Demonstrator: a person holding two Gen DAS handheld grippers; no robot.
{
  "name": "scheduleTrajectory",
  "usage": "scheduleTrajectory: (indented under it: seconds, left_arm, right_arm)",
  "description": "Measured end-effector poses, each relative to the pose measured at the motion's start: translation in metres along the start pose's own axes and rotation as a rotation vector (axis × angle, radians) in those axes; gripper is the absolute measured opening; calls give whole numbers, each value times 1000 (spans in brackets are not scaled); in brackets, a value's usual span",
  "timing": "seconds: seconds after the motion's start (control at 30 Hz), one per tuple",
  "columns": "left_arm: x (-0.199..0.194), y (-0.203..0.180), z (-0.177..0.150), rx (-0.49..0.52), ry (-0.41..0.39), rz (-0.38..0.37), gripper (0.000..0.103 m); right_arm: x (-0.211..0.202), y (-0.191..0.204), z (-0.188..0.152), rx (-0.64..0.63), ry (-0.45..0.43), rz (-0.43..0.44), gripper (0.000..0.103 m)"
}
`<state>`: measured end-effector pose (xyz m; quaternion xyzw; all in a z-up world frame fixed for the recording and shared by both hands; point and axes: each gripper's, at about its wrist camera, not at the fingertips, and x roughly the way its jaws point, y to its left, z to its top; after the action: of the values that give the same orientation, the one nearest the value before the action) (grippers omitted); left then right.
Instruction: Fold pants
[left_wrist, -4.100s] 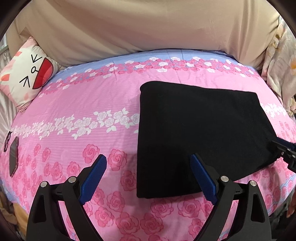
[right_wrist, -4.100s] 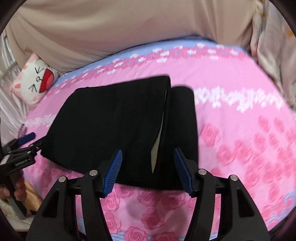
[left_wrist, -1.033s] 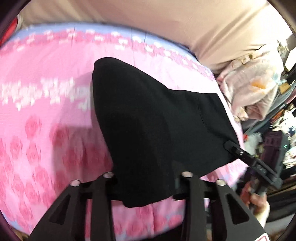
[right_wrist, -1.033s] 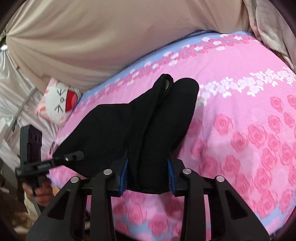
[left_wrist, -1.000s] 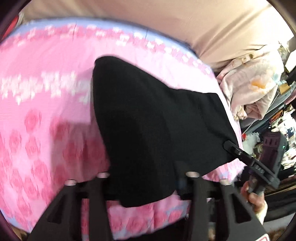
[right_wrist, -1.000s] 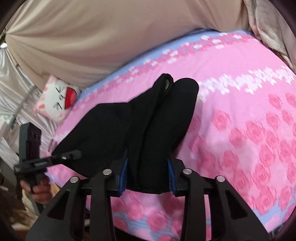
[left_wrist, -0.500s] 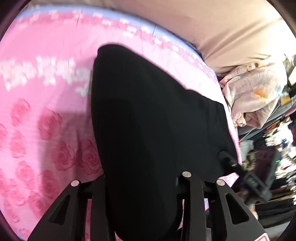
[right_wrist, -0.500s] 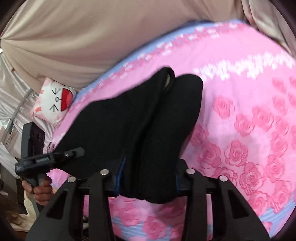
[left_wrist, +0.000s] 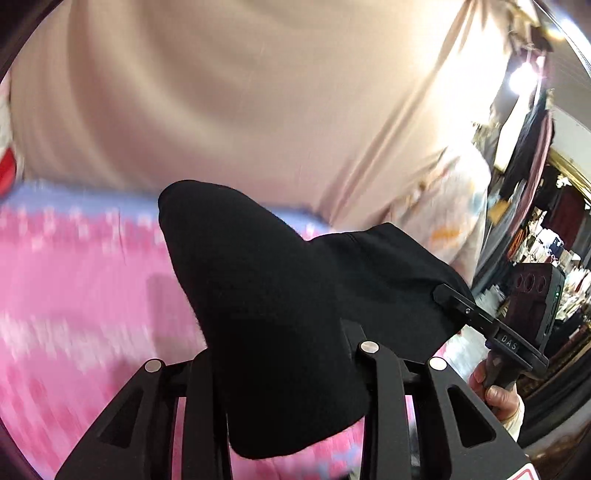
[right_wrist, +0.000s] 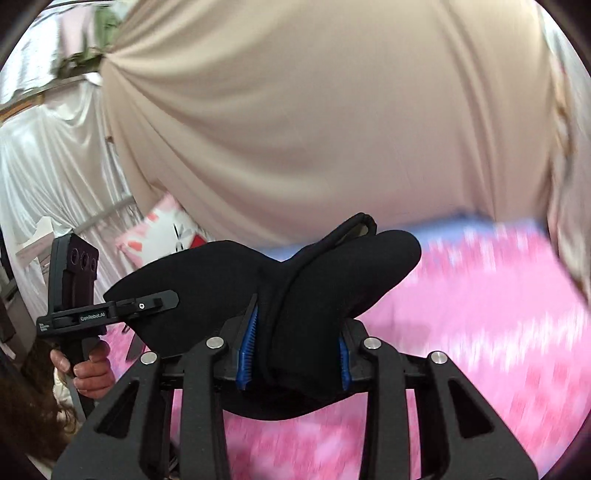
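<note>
The folded black pants (left_wrist: 280, 280) hang in the air above the pink rose bedsheet (left_wrist: 74, 288), held at two corners. My left gripper (left_wrist: 280, 354) is shut on the near corner, its pads buried under the cloth. At the right, my right gripper (left_wrist: 445, 293) pinches the other corner. In the right wrist view the pants (right_wrist: 332, 273) bulge up between the blue pads (right_wrist: 251, 339) of my right gripper (right_wrist: 297, 343), whose jaws are closing on the thick fold. My left gripper (right_wrist: 157, 301) clamps the far left corner.
A beige curtain (left_wrist: 221, 110) fills the background behind the bed. A cartoon-face pillow (right_wrist: 162, 236) lies at the bed's far left. Pale bedding (left_wrist: 443, 221) is heaped at the right, with cluttered shelves beyond. A hand (right_wrist: 88, 373) grips each tool's handle.
Both grippers have risen together, lifting the pants off the sheet. Both views have tilted up, so the curtain now fills most of each frame.
</note>
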<state>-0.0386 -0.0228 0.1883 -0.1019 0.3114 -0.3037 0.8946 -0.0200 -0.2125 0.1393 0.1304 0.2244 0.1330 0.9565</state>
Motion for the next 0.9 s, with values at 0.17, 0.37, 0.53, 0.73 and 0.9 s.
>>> scheduleTrajectory:
  seconds: [0.17, 0.37, 0.53, 0.73, 0.9]
  left_arm:
    - [27, 16, 57, 63, -124, 54, 28]
    - [110, 70, 90, 56, -126, 110, 29]
    - [207, 140, 78, -6, -14, 142, 29]
    - [282, 205, 26, -92, 132, 193, 33]
    - [277, 212, 5, -114, 147, 246, 71]
  right_arm:
    - [53, -15, 59, -53, -100, 13, 33]
    - [159, -74, 80, 39, -61, 7, 33]
    - [251, -128, 48, 86, 38, -44, 33]
    - [322, -180, -29, 190, 223, -95, 37]
    - [326, -199, -51, 278, 311, -67, 62]
